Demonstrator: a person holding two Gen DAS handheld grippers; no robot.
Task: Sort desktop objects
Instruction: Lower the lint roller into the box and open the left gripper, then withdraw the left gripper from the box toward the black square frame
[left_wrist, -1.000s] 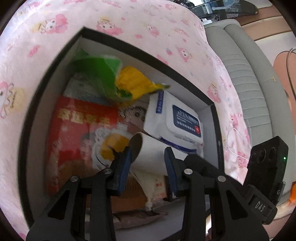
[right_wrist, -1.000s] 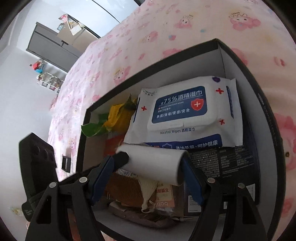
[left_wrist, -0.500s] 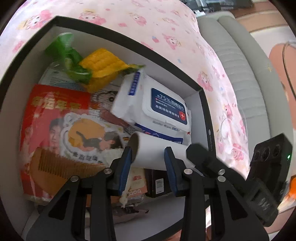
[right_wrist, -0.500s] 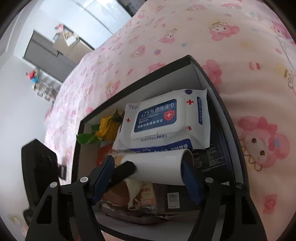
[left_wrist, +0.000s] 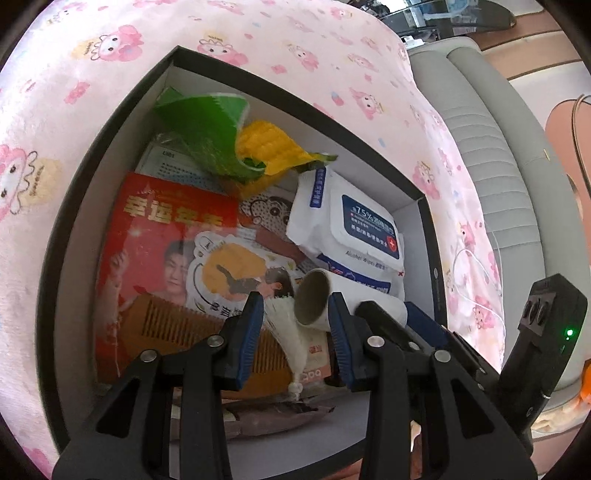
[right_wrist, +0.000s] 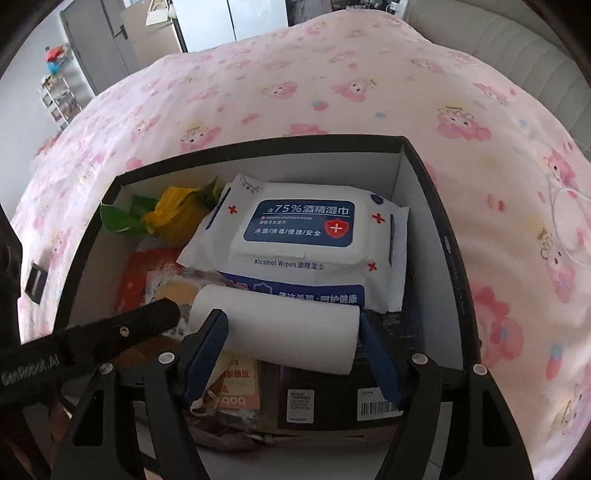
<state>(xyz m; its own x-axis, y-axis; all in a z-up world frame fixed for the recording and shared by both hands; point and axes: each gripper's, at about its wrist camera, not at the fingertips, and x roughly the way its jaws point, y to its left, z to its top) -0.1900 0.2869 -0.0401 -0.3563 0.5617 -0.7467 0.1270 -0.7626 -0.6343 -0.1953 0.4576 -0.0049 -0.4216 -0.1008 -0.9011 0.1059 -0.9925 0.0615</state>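
Observation:
A white paper roll (right_wrist: 280, 332) lies lengthwise between the fingers of my right gripper (right_wrist: 291, 339), which is shut on its two ends above the black box (right_wrist: 454, 266). In the left wrist view the roll (left_wrist: 314, 299) shows its hollow end beside my left gripper (left_wrist: 295, 328), which is open with the roll's end near its right finger. The box holds an alcohol wipes pack (right_wrist: 303, 236), a toy corn cob (left_wrist: 269, 151), a red booklet (left_wrist: 155, 236) and a wooden comb (left_wrist: 177, 328).
The box sits on a pink cartoon-print cloth (right_wrist: 332, 85). A grey sofa (left_wrist: 491, 155) stands to the right. A white tassel (left_wrist: 291, 347) and a dark packet (left_wrist: 273, 417) lie near the box's front wall. The other gripper's black body (left_wrist: 543, 336) shows at the right.
My left gripper has opened and let go of the roll's end. The right gripper still holds the roll and both have shifted over the box.

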